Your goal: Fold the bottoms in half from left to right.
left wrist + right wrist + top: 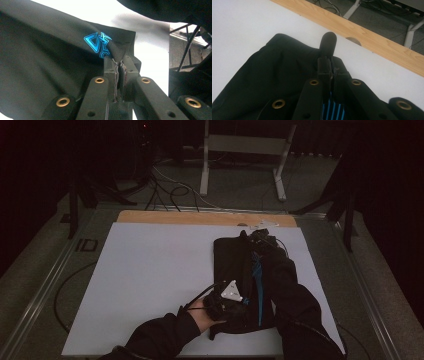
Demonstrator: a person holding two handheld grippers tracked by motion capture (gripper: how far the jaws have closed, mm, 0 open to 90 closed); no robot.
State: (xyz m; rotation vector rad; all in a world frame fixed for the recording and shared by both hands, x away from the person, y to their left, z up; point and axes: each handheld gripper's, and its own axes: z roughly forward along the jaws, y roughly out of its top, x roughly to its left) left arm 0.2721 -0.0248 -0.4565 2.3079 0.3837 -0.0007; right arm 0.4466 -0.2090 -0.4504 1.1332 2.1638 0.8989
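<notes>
- On the left, my left gripper (226, 296) sat at the near end of the black garment (232, 265), low on the white table cover (150, 270). Its jaws were pressed together on a fold of the cloth just past the blue printed logo (98, 44); in the left gripper view the fabric rose into the pinch from both sides.
- The garment lay right of the table's middle, its long axis running from the near edge away toward the wooden strip (200, 217) at the far side. I had one gripper at each end of that axis, so I judged the coming move to turn on keeping the two pinches in line along it.
- To the left of the garment the cover was bare all the way to its left edge. That was the open room I would use if the cloth had to be laid over or spread sideways.
- At the far end, my right gripper (261, 239) was closed on the garment's far hem, with a rounded black tab (328, 41) standing up just beyond the jaw tips. A blue-striped panel (333, 110) showed low between its arms.
- To the right there was less room: only a narrow band of cover lay between the garment and the right edge, and my right sleeve (295, 295) lay along that side. The wooden strip was near the right gripper, so I judged pulling farther away risky.
</notes>
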